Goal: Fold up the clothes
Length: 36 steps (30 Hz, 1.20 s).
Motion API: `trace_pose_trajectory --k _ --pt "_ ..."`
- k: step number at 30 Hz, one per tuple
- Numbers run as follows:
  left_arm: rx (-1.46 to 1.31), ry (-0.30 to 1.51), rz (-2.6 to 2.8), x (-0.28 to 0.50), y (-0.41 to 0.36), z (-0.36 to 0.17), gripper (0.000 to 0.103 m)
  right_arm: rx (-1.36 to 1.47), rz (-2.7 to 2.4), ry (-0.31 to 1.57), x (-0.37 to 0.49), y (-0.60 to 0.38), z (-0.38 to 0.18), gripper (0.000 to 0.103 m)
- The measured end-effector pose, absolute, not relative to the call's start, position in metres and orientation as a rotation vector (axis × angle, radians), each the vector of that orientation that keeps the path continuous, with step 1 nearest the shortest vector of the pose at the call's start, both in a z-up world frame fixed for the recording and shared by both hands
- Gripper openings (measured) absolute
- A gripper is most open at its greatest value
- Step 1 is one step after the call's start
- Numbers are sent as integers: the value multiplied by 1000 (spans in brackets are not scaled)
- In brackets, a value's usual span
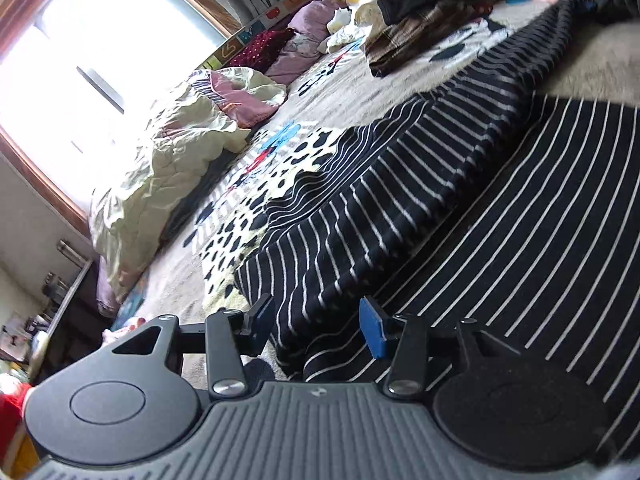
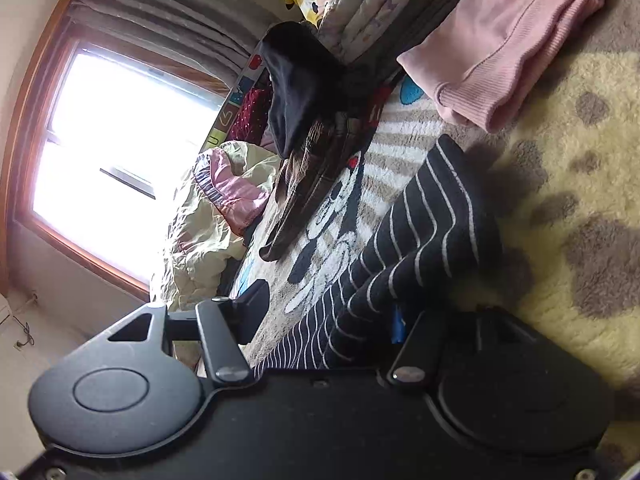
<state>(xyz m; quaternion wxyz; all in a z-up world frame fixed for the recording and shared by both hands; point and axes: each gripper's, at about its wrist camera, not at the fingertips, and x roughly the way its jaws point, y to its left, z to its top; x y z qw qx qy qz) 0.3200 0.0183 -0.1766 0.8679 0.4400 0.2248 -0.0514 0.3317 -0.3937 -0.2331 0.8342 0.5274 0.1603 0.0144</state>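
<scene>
My left tongs (image 1: 316, 322) gape wide around the striped garment (image 1: 400, 200) fold on the bed (image 1: 360, 92); right tongs (image 2: 326, 312) spread, striped cloth between.

No legible words, brand names or numbers are found in either view. A strip (image 1: 256, 30) with bright block shapes is seen below the window in the left wrist view, and again in the right wrist view (image 2: 230, 114); the shapes may be letters, but they cannot be read with certainty. A cartoon mouse figure is printed on the blanket (image 2: 332, 216), without any caption that can be made out. A small mark is stamped on the grey body of the left gripper (image 1: 316, 391), too small to be read.
</scene>
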Motion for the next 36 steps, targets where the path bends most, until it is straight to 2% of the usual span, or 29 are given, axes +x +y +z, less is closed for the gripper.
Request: trace_pose_trajectory --k 4,5,6,7,8,9,13,15,16,18,20,21,22,24,25,27,29,31,33,36 --pt "1045 419 -45 326 8 -193 47 1083 21 345 334 -390 -231 58" --pt "1069 408 -25 328 6 -195 43 1078 20 347 335 -389 -231 58" --pt "1104 398 12 331 5 -197 39 1072 18 347 335 -389 -230 58" --pt "1152 400 47 334 6 -203 23 1065 17 349 336 -388 -230 58" --pt "1202 404 80 337 9 -208 11 1058 15 350 337 -387 -230 58" --pt "1253 408 114 339 11 -213 9 1053 14 352 337 -387 -229 58" --pt "1243 421 118 337 21 -215 7 1049 14 352 338 -387 -229 59" --pt "1239 411 113 338 23 -212 11 1046 12 352 338 -386 -229 59" --pt "1246 405 114 339 23 -211 16 1041 11 353 339 -386 -229 59" --pt "1270 402 100 340 22 -211 16 1039 12 353 339 -385 -229 59" --pt "1331 409 49 338 19 -213 5 1041 14 352 339 -386 -229 60" --pt "1376 410 16 336 17 -215 5 1044 14 352 339 -386 -229 60" --pt "1396 428 3 337 16 -213 6 1043 14 352 339 -386 -229 60" --pt "1401 446 -12 335 11 -204 18 1043 14 352 340 -386 -229 60" --pt "1399 435 -24 330 7 -199 32 1045 14 352 340 -386 -229 60" --pt "1402 398 -70 317 -10 -191 45 1044 14 352 341 -385 -229 60" --pt "1375 373 -135 304 -28 -182 48 1042 15 353 341 -385 -229 60" --pt "1235 377 -191 303 -40 -165 52 1042 16 352 341 -385 -229 61" --pt "1099 390 -255 310 -50 -146 52 1044 19 350 341 -385 -229 61" --pt "1149 335 -387 309 -75 -143 52 1045 19 351 341 -385 -229 61"
